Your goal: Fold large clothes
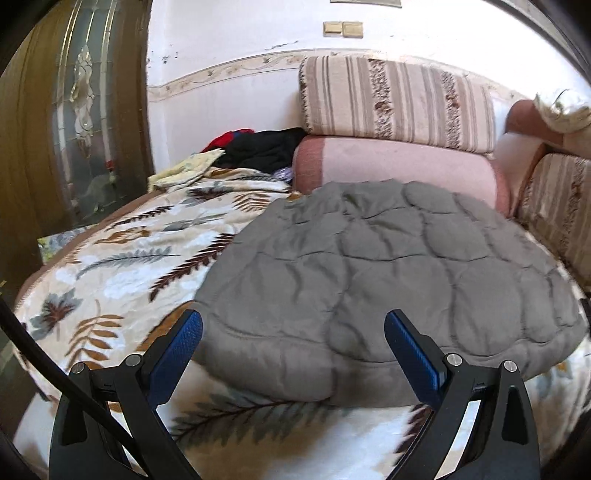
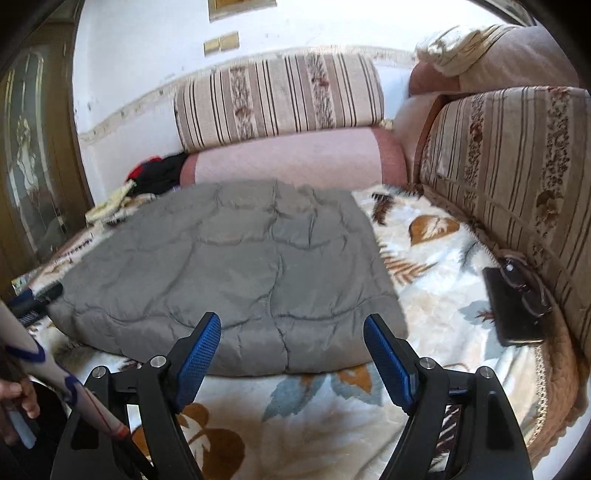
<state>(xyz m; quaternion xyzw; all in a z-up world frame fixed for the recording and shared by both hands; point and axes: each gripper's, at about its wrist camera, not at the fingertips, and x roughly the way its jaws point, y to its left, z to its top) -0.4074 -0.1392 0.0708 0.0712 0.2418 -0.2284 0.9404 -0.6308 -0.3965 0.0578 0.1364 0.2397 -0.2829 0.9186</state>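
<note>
A grey quilted padded garment (image 1: 388, 266) (image 2: 225, 266) is seen lying folded into a flat block on a cream leaf-patterned fleece blanket (image 1: 110, 266) (image 2: 443, 295), its far edge against a pink bolster cushion (image 1: 395, 166) (image 2: 288, 158). The left gripper (image 1: 293, 336) and the right gripper (image 2: 291, 338) are held above its near edge, jaws spread wide, nothing grasped. A black flat case (image 2: 511, 306) is seen beside striped cushions (image 2: 517, 166).

White wall (image 1: 229, 33), striped sofa cushions (image 1: 399, 103), wooden glass-panelled door (image 1: 74, 110).
</note>
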